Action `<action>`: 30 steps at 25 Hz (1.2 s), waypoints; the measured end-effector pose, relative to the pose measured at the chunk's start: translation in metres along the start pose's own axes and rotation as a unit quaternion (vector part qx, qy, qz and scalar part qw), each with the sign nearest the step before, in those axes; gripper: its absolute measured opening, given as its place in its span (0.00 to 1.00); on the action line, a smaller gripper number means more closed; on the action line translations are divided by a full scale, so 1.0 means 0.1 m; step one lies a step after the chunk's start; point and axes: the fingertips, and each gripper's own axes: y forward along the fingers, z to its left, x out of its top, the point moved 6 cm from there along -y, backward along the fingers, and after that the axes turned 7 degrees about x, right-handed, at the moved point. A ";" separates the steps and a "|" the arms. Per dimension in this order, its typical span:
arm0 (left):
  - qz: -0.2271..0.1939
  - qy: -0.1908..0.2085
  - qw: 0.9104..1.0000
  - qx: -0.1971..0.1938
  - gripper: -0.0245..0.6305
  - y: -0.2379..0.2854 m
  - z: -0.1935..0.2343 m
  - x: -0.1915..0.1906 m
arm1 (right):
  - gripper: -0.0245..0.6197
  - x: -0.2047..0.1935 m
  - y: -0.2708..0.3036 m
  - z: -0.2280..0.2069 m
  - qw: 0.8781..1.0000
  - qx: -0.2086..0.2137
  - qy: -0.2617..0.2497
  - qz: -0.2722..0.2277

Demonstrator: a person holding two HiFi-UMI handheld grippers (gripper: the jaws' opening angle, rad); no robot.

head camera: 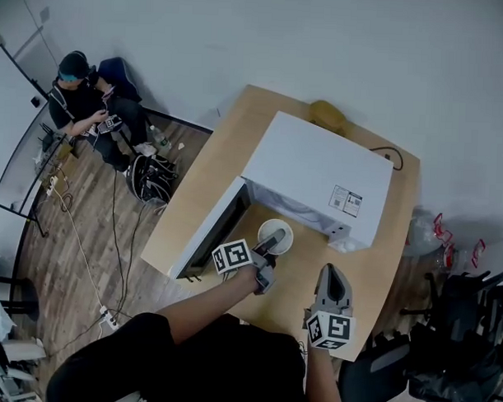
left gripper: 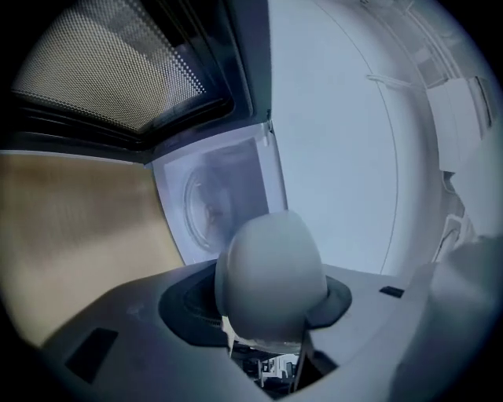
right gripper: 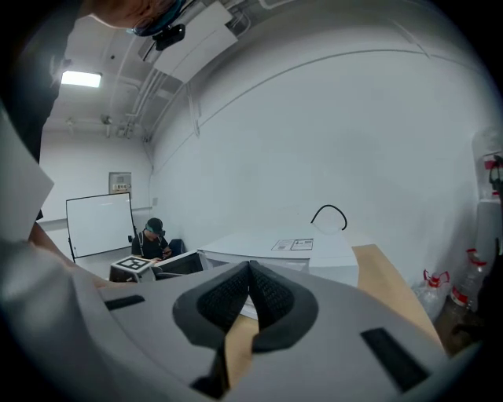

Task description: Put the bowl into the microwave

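Observation:
The white microwave (head camera: 318, 175) stands on a wooden table (head camera: 220, 166) with its door (head camera: 208, 227) swung open to the left. My left gripper (head camera: 269, 244) is shut on the rim of a white bowl (head camera: 276, 235), with one finger inside it, just in front of the open cavity. In the left gripper view the bowl (left gripper: 271, 271) fills the space between the jaws of the left gripper (left gripper: 267, 305), with the cavity and its glass turntable (left gripper: 211, 200) straight behind. My right gripper (head camera: 332, 283) rests shut and empty over the table's near right; its pads (right gripper: 267, 294) meet.
A person (head camera: 82, 99) sits on the floor at far left beside a black backpack (head camera: 152, 176) and trailing cables. A brown object (head camera: 327, 115) and a black cable (head camera: 391, 154) lie behind the microwave. Black chairs (head camera: 457, 319) and bottles (head camera: 444, 236) crowd the right.

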 end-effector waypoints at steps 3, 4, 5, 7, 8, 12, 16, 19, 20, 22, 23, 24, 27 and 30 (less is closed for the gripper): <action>-0.019 0.002 1.000 0.018 0.35 0.20 0.14 0.09 | 0.13 -0.03 0.06 -0.09 1.000 0.004 0.003 0.001; -0.024 0.005 0.999 0.023 0.35 0.27 0.17 0.13 | 0.13 -0.03 0.09 -0.13 1.000 0.003 0.001 0.001; -0.027 0.008 0.999 0.029 0.35 0.34 0.20 0.17 | 0.13 -0.01 0.12 -0.18 1.000 -0.002 0.000 -0.002; -0.029 0.012 0.999 0.035 0.35 0.48 0.25 0.23 | 0.13 0.04 0.17 -0.27 1.000 -0.014 -0.004 -0.014; -0.030 0.011 0.999 0.036 0.35 0.55 0.28 0.25 | 0.13 0.06 0.19 -0.31 1.000 -0.018 -0.006 -0.017; -0.050 0.018 0.998 0.027 0.35 0.79 0.37 0.33 | 0.13 0.07 0.27 -0.41 0.999 -0.023 -0.021 -0.015; -0.057 0.020 0.998 0.032 0.35 1.01 0.45 0.42 | 0.13 0.06 0.34 -0.47 0.999 -0.027 -0.028 -0.011; -0.068 0.025 0.997 0.018 0.35 1.14 0.47 0.48 | 0.13 0.04 0.35 -0.48 0.999 -0.025 -0.027 -0.010; -0.073 0.024 0.997 0.017 0.35 1.17 0.49 0.50 | 0.13 0.03 0.35 -0.49 0.999 -0.025 -0.026 -0.009; -0.075 0.025 0.997 0.025 0.35 1.25 0.53 0.53 | 0.13 0.00 0.35 -0.51 0.999 -0.027 -0.023 -0.010; -0.073 0.027 0.997 0.028 0.35 1.29 0.54 0.54 | 0.13 -0.01 0.36 -0.52 0.999 -0.028 -0.020 -0.010; -0.070 0.029 0.997 0.029 0.35 1.34 0.54 0.55 | 0.13 -0.02 0.37 -0.53 0.999 -0.028 -0.016 -0.010; -0.071 0.027 0.997 0.029 0.35 1.42 0.51 0.56 | 0.13 -0.05 0.42 -0.55 1.000 -0.029 -0.010 -0.008; -0.077 0.013 0.996 0.033 0.35 1.47 0.50 0.54 | 0.13 -0.08 0.46 -0.55 1.000 -0.026 -0.003 -0.007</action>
